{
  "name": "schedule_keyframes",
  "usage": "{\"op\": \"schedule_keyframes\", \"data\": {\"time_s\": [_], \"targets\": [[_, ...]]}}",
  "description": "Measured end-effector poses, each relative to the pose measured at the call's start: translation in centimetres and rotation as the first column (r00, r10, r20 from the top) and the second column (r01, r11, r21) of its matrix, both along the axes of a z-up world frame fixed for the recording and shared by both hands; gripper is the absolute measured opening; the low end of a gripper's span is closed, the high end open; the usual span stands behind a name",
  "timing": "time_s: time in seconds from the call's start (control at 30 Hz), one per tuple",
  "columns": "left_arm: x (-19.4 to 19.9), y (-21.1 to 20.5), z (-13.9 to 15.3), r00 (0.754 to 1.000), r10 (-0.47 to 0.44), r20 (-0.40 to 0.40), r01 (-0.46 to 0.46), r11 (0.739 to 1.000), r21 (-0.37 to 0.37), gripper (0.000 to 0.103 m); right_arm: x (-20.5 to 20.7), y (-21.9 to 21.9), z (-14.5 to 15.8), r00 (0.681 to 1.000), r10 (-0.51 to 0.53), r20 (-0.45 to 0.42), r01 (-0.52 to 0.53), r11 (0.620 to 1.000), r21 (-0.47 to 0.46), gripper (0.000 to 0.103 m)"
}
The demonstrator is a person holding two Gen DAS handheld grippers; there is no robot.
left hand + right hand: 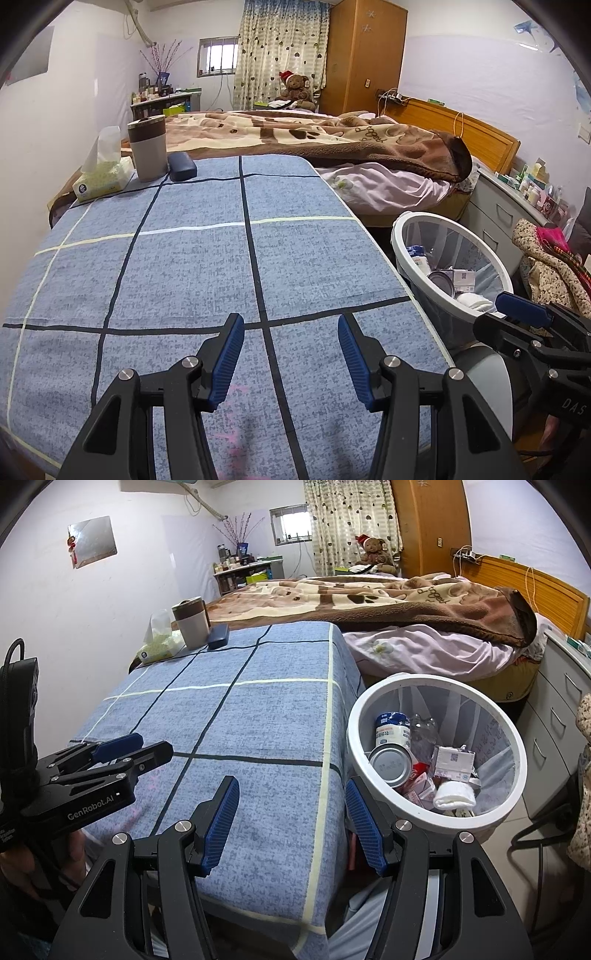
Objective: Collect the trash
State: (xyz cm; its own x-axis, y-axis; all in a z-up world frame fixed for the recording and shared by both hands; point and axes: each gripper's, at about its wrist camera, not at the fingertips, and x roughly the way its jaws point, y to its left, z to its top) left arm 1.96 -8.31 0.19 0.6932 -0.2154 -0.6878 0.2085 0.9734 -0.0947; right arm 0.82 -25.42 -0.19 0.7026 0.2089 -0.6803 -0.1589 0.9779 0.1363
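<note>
Both tools released and empty: left tool (291, 356) over the near end of the blue plaid tabletop (192, 266), right tool (291, 823) over that tabletop's near right edge, just beside the white wastebasket (436, 821). Trash sits inside the wastebasket (tin can (391, 766), white-and-blue canister (392, 729), clear plastic bottle (423, 733), small cartons (452, 762), rolled white cloth (454, 797)). At the tabletop's far left corner: tissue pack (101, 181), tumbler (148, 147), dark glasses case (182, 166).
</note>
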Motion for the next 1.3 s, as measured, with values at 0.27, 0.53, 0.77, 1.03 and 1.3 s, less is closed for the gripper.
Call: {"op": "schedule_keyframes", "data": {"time_s": [0.27,0.53,0.77,1.03,1.3], "targets": [[-0.07,0.08,-0.10,1.000,0.009,0.002,-0.009,1.000,0.006,0.053,0.07,0.21,-0.03,1.000,0.001,-0.003,-0.001,1.000,0.000,0.062],[-0.08,0.04,-0.16,1.000,0.017,0.002,-0.017,1.000,0.008,0.053,0.12,0.21,-0.10,1.000,0.002,-0.005,-0.002,1.000,0.000,0.062],[-0.18,0.04,-0.15,1.000,0.018,0.006,-0.018,1.000,0.009,0.053,0.14,0.22,-0.11,1.000,0.001,-0.006,-0.001,1.000,0.000,0.062],[-0.24,0.02,-0.11,1.000,0.018,0.006,-0.018,1.000,0.011,0.053,0.16,0.22,-0.20,1.000,0.001,-0.006,-0.001,1.000,0.000,0.062],[-0.44,-0.03,-0.05,1.000,0.016,0.011,-0.016,1.000,0.020,0.053,0.20,0.27,-0.35,1.000,0.003,-0.008,-0.003,1.000,0.000,0.062]]}}
